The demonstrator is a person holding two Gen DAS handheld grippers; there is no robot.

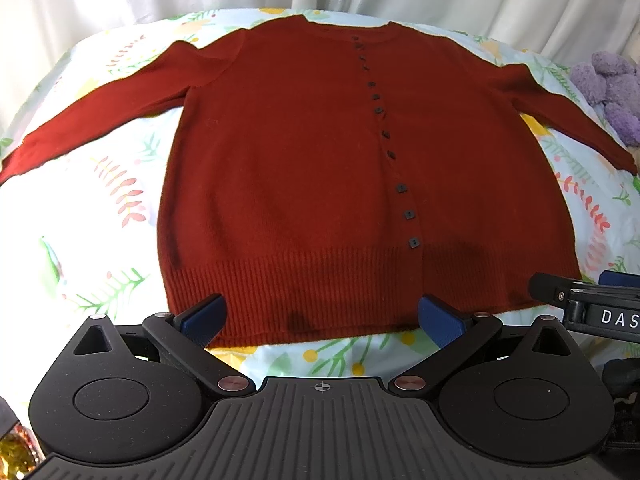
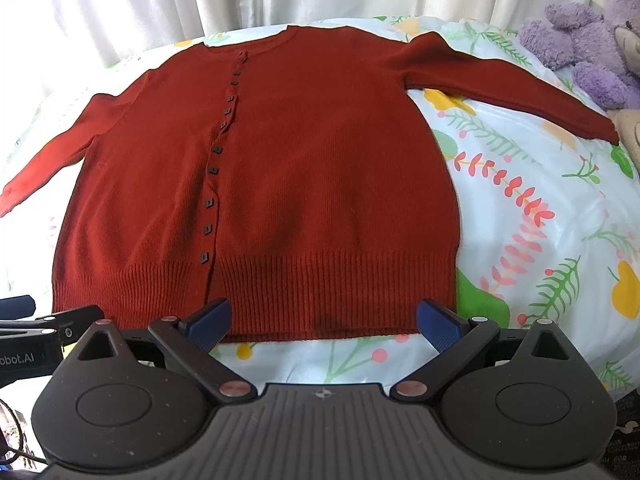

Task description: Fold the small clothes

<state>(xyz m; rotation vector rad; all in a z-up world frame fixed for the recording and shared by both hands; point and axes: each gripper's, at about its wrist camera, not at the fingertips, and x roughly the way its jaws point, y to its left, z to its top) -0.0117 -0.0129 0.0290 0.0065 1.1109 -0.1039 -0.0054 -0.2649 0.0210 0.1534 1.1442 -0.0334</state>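
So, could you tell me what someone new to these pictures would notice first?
First the red cardigan, spread flat and buttoned on a floral sheet, sleeves out to both sides and hem nearest the cameras. Then the purple plush toy at the far right, past the right sleeve. Both the left hand-held gripper and the right hand-held gripper are open at the hem, holding nothing.

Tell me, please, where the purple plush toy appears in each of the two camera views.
Left wrist view: purple plush toy at the far right edge, beyond the cardigan's sleeve end.
Right wrist view: plush toy in the upper right corner, larger.
Shared landmark: the red cardigan's row of dark buttons.
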